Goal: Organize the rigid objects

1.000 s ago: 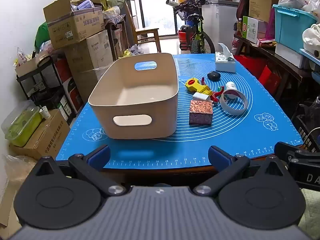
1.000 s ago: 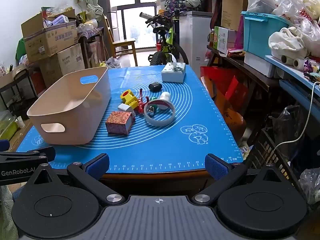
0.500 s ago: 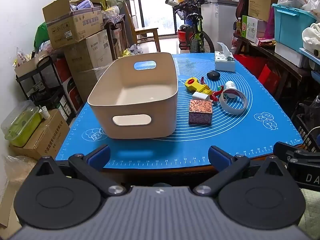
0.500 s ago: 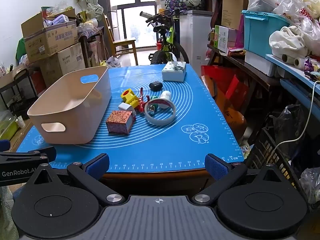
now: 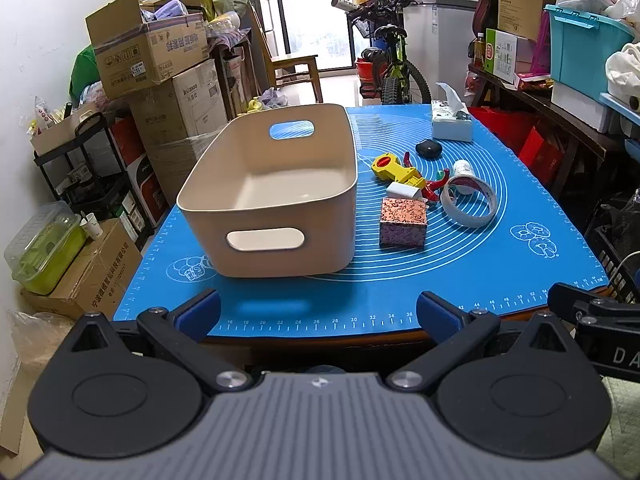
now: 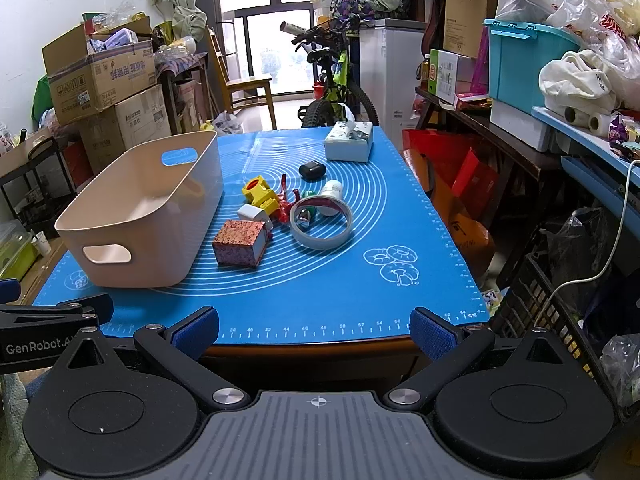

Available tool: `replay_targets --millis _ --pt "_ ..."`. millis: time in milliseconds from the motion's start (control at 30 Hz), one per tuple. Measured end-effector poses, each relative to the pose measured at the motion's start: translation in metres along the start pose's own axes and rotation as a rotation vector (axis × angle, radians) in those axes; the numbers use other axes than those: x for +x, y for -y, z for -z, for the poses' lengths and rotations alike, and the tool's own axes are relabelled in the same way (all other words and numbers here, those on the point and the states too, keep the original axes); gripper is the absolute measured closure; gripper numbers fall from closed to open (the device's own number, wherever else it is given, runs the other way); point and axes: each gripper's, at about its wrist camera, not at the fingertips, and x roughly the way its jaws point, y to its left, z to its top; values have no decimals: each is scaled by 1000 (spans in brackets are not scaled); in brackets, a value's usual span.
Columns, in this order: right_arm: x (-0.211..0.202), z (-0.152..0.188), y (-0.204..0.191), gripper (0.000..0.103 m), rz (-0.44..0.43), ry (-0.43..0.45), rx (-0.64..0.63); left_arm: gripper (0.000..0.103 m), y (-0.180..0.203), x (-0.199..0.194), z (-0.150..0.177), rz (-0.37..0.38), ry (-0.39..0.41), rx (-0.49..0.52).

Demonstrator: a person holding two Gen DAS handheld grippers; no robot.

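Nothing moved; both hand-held grippers (image 5: 318,314) (image 6: 314,330) apparently level, spread.

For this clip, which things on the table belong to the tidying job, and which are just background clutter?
Job: beige bin, patterned box, tape ring, yellow toy, white bottle, black case, small white block, red piece.

Probably just lying about: tissue box, blue mat, cardboard boxes, bicycle, teal crate.

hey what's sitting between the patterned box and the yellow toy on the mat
A small white block lies between the patterned box and the yellow toy, shown best in the right wrist view.
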Motion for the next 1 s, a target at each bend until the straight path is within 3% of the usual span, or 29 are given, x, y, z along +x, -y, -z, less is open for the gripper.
replay_targets --millis 1000 --pt "2 1 2 2 -2 -4 3 0 0 0 1 -2 -1 2"
